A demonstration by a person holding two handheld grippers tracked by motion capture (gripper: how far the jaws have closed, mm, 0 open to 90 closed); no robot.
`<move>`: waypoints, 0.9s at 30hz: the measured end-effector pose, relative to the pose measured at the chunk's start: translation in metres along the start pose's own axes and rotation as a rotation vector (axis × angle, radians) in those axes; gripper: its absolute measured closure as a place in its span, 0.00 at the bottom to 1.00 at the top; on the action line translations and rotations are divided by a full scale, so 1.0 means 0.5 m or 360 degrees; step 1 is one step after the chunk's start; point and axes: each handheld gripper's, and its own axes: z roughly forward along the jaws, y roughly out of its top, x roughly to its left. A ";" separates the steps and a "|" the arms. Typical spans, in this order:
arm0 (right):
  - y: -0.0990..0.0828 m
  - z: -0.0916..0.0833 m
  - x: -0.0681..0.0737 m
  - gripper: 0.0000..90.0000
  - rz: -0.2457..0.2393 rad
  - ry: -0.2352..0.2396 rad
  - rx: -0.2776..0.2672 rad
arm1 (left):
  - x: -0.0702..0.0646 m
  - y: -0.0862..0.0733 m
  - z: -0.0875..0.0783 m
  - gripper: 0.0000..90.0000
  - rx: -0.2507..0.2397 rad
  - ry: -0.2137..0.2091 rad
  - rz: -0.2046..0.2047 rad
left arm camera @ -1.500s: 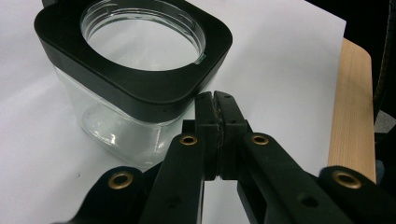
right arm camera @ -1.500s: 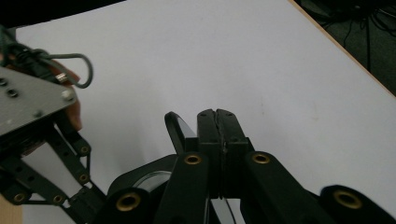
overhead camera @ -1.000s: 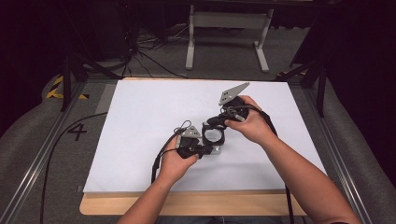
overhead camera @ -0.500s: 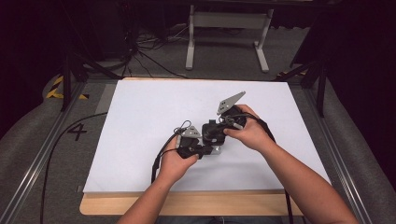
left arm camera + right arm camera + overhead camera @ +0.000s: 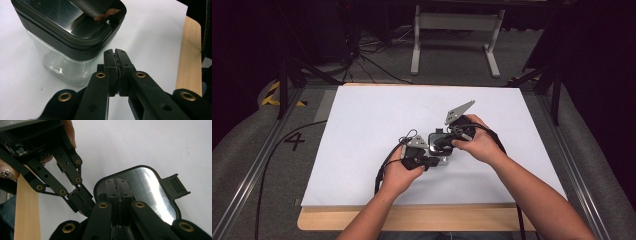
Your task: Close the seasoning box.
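Note:
A clear square container [image 5: 62, 60] with a black lid [image 5: 67, 27] and a shiny steel top stands on the white table sheet [image 5: 372, 125]. In the high view the container [image 5: 441, 152] sits between both hands. My left gripper [image 5: 115, 51] is shut with nothing in it, its tips just beside the container's wall below the lid rim. My right gripper [image 5: 116, 181] is also shut and empty, its tips over the lid's steel top [image 5: 145, 187], near the edge away from the lid's ribbed tab [image 5: 176, 185]. The left gripper [image 5: 83, 205] shows at the lid's left edge in the right gripper view.
The white sheet covers a wooden tabletop whose bare edge [image 5: 412, 220] runs along the near side. Metal rails [image 5: 257, 170] flank the table. A white stand [image 5: 452, 30] and cables lie on the floor beyond the far edge.
My right gripper has moved left and nearer, coming down over the container's lid. The left gripper has stayed almost still beside the container.

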 end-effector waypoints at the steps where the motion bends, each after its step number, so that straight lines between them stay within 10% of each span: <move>1: 0.000 0.000 0.000 1.00 0.0000 -0.0002 0.0000 | 0.000 0.000 -0.001 0.98 0.0002 -0.0010 -0.0004; 15: 0.001 -0.090 -0.007 0.90 0.0055 -0.0095 -0.0204 | 0.003 0.025 -0.107 0.87 0.0045 0.0095 0.0063; 27: -0.062 -0.183 -0.046 0.75 0.0185 -0.0278 -0.0359 | 0.054 0.007 -0.218 0.80 -0.0048 0.0303 -0.0064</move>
